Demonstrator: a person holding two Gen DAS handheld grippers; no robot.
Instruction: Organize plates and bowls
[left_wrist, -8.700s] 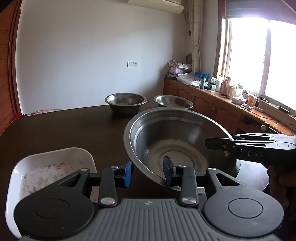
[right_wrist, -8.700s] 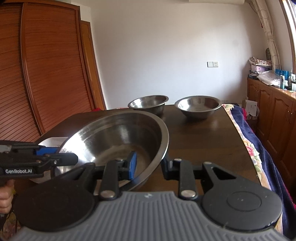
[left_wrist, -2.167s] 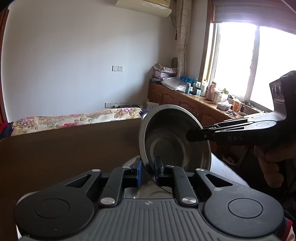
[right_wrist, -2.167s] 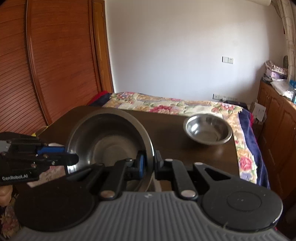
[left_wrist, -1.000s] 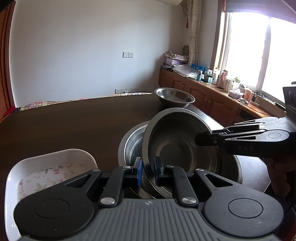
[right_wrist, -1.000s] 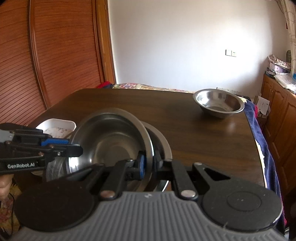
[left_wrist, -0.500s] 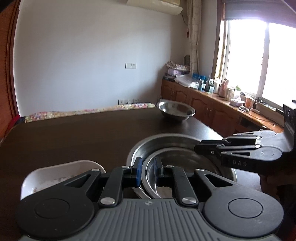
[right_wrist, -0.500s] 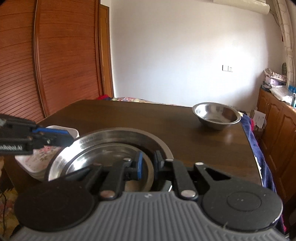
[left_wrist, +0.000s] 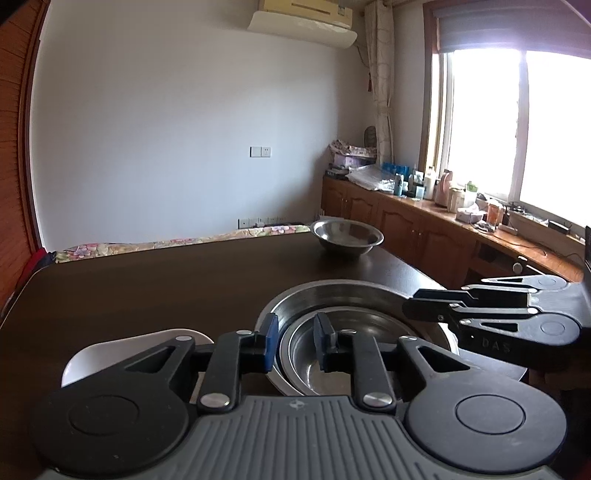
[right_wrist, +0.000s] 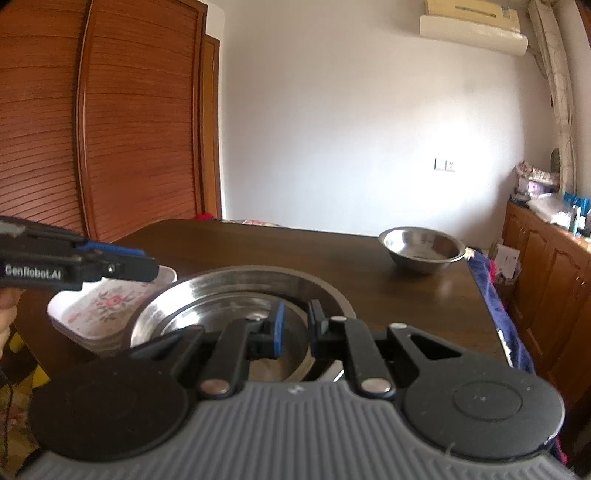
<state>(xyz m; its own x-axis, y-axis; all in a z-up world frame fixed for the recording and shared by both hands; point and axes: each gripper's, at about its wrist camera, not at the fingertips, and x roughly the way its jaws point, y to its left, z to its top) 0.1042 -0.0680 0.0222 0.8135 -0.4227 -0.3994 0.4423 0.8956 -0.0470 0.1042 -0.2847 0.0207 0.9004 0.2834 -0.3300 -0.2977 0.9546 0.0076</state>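
Observation:
Two steel bowls sit nested on the dark table: the large outer bowl (left_wrist: 351, 290) (right_wrist: 258, 275) holds the smaller inner bowl (left_wrist: 362, 325) (right_wrist: 221, 314). My left gripper (left_wrist: 295, 334) stands over the stack's left rim, its blue pads slightly apart with the rim loose between them. At the near right rim, my right gripper (right_wrist: 295, 325) is likewise slightly open and grips nothing. A third steel bowl (left_wrist: 347, 236) (right_wrist: 421, 247) stands alone at the table's far right corner. A white floral dish (right_wrist: 107, 302) (left_wrist: 110, 350) lies left of the stack.
The dark wooden table (left_wrist: 147, 280) stretches bare to the far edge. A floral bedspread (left_wrist: 166, 243) lies beyond it. Wooden cabinets (left_wrist: 424, 229) with bottles run under the window on the right. A louvred wooden wardrobe (right_wrist: 110, 129) fills the left wall.
Both grippers have opened a little and let go of the inner bowl, which now rests level inside the large bowl. Both cameras have tilted upward slightly.

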